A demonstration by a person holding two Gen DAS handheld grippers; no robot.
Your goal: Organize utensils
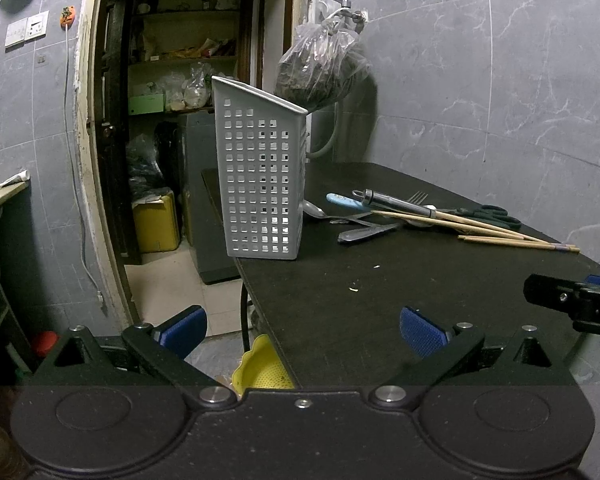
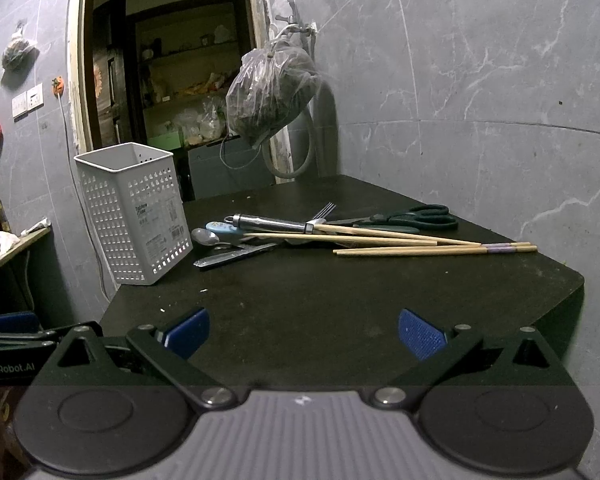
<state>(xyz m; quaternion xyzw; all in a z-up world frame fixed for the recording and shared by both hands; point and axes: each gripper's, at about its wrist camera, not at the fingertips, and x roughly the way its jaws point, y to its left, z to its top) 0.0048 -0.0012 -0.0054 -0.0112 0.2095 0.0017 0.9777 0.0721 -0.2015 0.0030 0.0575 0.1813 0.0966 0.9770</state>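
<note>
A white perforated utensil holder [image 1: 260, 176] [image 2: 134, 212] stands upright at the left edge of the dark table [image 1: 400, 300] [image 2: 340, 308]. To its right lies a pile of utensils: wooden chopsticks [image 2: 420, 246] [image 1: 500, 232], a steel-handled tool [image 2: 272, 224] [image 1: 396, 202], a fork [image 2: 324, 211], a spoon [image 2: 206, 237] [image 1: 314, 210], a knife [image 2: 236, 257] [image 1: 366, 233] and dark-handled scissors [image 2: 412, 218] [image 1: 492, 214]. My left gripper [image 1: 302, 332] is open near the table's front left edge. My right gripper [image 2: 304, 334] is open over the front of the table, nothing between its fingers.
A plastic bag of dark stuff [image 1: 320, 72] [image 2: 270, 92] hangs from a wall tap behind the holder. An open doorway with shelves [image 1: 180, 80] lies to the left. A yellow strainer [image 1: 266, 368] sits below the table edge. Tiled wall bounds the right side.
</note>
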